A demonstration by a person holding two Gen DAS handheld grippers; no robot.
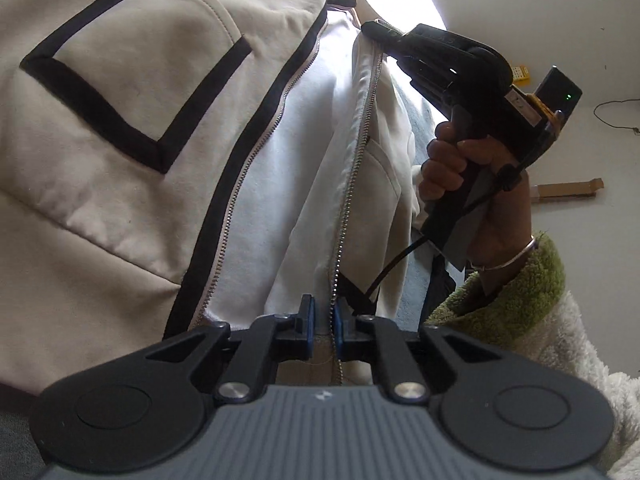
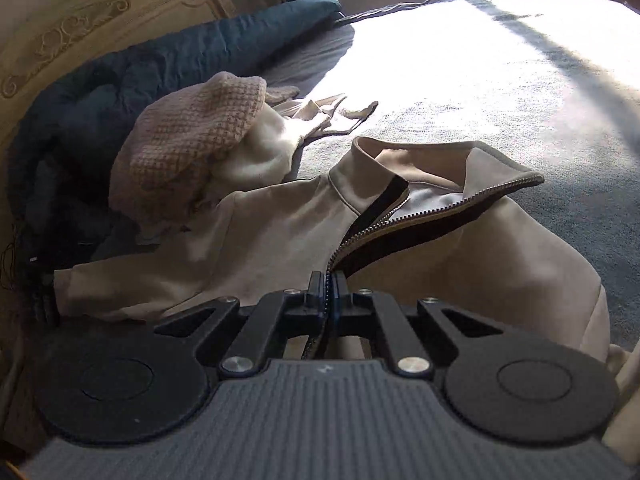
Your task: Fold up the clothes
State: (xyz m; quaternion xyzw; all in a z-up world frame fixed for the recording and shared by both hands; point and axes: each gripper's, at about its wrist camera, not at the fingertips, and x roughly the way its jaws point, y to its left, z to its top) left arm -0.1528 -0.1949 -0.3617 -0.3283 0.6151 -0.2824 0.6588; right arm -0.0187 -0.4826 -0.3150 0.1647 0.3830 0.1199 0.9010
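A: Any lettering to read here?

B: Hardly. In the left wrist view, the other tool (image 1: 374, 28) at upper right carries faint raised characters on its black body, too dim to make out.

A: And the grey housings?

B: A small pale emblem (image 1: 321, 396) sits at bottom centre, again in the right wrist view (image 2: 322, 369). No words.

Bare bed surface (image 2: 500, 92) lies open beyond the jacket (image 2: 460, 260); piled clothes (image 2: 188, 144) crowd its left.
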